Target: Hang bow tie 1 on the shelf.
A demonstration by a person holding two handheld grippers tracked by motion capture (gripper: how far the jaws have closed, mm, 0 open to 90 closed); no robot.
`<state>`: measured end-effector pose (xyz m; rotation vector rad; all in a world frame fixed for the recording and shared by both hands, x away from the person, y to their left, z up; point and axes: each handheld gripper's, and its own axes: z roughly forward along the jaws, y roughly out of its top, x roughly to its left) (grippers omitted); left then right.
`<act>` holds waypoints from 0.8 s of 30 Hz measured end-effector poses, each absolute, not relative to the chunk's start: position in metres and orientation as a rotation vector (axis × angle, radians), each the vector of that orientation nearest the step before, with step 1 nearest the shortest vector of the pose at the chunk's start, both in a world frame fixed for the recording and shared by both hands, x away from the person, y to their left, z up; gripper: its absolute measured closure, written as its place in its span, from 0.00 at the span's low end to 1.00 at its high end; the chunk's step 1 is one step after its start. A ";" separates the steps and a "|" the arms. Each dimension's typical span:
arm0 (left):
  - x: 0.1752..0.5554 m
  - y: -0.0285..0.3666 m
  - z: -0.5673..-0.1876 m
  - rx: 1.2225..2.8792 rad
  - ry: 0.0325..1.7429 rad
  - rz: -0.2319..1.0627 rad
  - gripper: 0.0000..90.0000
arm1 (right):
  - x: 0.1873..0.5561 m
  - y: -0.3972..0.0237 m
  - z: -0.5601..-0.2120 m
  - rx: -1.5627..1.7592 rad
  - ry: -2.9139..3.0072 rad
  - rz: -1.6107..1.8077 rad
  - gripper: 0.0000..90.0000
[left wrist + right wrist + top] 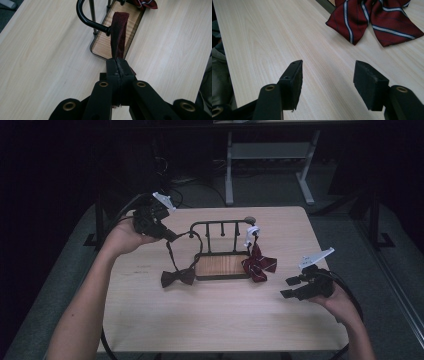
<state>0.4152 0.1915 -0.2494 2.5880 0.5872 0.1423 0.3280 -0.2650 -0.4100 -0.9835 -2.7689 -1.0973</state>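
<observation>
High view: left tool (169, 236) sat at the far left of the bench (210, 320), jaws pressed together on the strap (170, 251) of the dark bow tie (178, 277). The strap ran over the left end of the black rack (220, 227); the bow lay on the bench just left of the rack's wooden base. A striped tie (259, 264) hung from the rack's right end, lower part touching the bench. Right tool (291, 287) was near the right edge, jaws spread, holding nothing, apart from the striped tie.

Left tool view: jaws shut tight on the strap (118, 35), which led up to the rack's curved bar (86, 18); the wooden base lay behind it.

Right tool view: jaws wide apart over bare bench (262, 37); striped tie (374, 20) lay beyond them, untouched.
</observation>
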 end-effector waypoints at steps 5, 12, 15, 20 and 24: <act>0.420 0.191 -0.250 2.596 0.604 0.136 1.00 | 0.328 -0.266 -0.410 -0.985 -2.769 -1.100 0.45; 0.430 0.188 -0.256 2.625 0.628 0.130 1.00 | 0.329 -0.265 -0.411 -0.976 -2.770 -1.091 0.45; 0.432 0.188 -0.257 2.615 0.656 0.144 1.00 | 0.329 -0.266 -0.411 -0.979 -2.768 -1.095 0.45; 0.437 0.187 -0.259 2.616 0.685 0.151 1.00 | 0.329 -0.266 -0.411 -0.976 -2.771 -1.094 0.45; 0.440 0.186 -0.260 2.626 0.700 0.155 1.00 | 0.329 -0.266 -0.411 -0.978 -2.770 -1.097 0.45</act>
